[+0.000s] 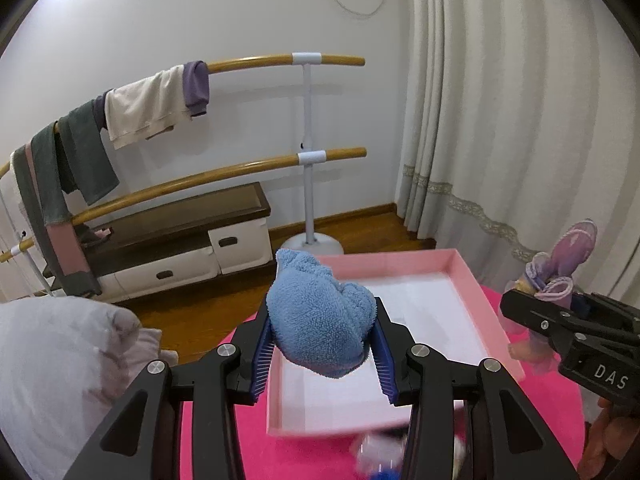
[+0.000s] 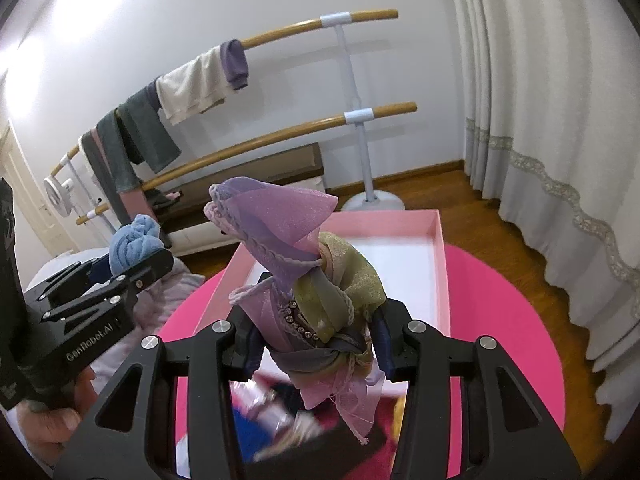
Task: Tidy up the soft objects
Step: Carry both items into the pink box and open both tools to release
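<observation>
At the bottom of both views, blurred objects [image 2: 276,420] lie on the pink table [image 2: 500,320]; what they are cannot be told. The blue towel [image 1: 320,320] hides part of the pink box [image 1: 472,292] floor. The grey cushion [image 1: 52,368] is cut off at lower left.

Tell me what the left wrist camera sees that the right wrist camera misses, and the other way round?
Only the left view shows the blue fleece bundle close up, clamped in the left tongs, and a grey cushion.

Only the right view shows the sheer purple and green fabric bundle close up, clamped in the right tongs.

Both show the pink tray, the round pink table, and the rail with hanging clothes.
</observation>
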Demonstrator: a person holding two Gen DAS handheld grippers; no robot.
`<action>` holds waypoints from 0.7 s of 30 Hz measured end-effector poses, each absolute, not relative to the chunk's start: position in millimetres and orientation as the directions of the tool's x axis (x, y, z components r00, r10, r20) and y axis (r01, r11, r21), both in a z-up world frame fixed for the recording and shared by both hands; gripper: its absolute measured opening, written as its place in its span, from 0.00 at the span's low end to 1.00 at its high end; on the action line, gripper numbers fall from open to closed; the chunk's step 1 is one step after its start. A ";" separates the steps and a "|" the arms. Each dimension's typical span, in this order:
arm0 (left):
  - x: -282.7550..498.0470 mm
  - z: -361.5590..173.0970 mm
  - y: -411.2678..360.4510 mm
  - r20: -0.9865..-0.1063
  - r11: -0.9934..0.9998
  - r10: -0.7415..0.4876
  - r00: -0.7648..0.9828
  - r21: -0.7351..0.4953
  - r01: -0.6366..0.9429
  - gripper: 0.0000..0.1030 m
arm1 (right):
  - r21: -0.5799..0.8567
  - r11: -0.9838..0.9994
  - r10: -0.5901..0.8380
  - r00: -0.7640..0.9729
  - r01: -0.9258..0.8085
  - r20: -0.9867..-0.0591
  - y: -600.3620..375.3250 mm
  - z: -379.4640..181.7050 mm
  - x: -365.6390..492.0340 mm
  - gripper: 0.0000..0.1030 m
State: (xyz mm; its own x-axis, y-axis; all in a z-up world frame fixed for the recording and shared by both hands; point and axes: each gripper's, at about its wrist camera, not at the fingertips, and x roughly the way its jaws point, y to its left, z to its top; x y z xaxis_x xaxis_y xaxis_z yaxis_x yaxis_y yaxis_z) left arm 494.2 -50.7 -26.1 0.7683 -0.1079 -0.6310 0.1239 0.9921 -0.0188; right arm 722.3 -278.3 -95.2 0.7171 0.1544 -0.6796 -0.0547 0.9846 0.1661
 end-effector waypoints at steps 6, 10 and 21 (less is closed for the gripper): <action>583.0 -42.0 -71.3 -0.675 0.997 -0.065 0.735 -0.006 0.083 0.39 | 0.164 0.986 0.138 0.671 -0.025 -0.729 -293.7 -111.2 784.4 0.40; 638.5 -53.7 -89.7 -0.708 0.997 -0.056 0.703 -0.002 0.078 0.39 | 0.157 0.987 0.130 0.622 -0.011 -0.772 -303.8 -126.9 823.6 0.41; 789.8 -102.2 -131.7 -0.819 0.994 -0.081 0.569 -0.025 0.106 0.41 | 0.173 0.984 0.134 0.483 0.037 -0.865 -326.1 -186.8 883.0 0.41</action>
